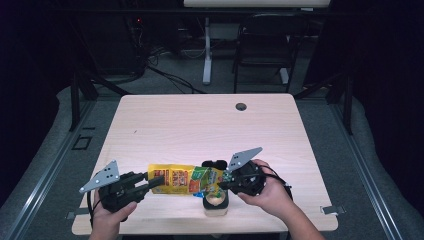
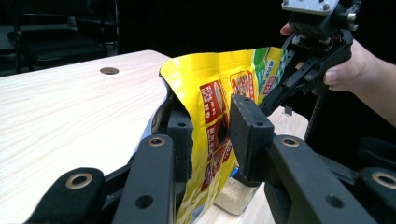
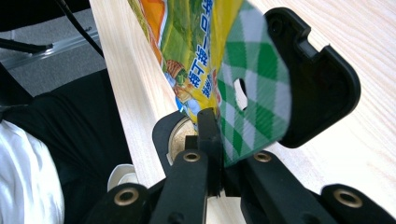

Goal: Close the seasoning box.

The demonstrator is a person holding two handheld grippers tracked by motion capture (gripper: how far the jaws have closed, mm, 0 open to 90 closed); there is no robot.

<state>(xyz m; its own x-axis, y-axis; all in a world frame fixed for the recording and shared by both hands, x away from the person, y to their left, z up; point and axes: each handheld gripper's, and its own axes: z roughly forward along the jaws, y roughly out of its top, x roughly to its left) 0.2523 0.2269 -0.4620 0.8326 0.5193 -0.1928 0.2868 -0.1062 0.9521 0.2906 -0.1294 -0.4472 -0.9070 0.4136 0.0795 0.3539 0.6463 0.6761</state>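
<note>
Dark room, pale wooden desk (image 1: 200, 125), grey floor around.
Near edge: 2 units in use. Left hand-held gripper (image 1: 150, 182), part open, jaws astride 1 end of yellow snack bag (image 1: 175, 179), pads not seen pressing. Right hand-held gripper (image 1: 221, 186), clamped on the bag's green checked end (image 3: 252, 84). Bag raised between both, over black-rimmed container (image 1: 216, 202).
Farther: cable hole (image 1: 241, 106); black chair (image 1: 265, 42) beyond.
Status: bag lifted, stretched; not yet opened, emptying likely remains.
</note>
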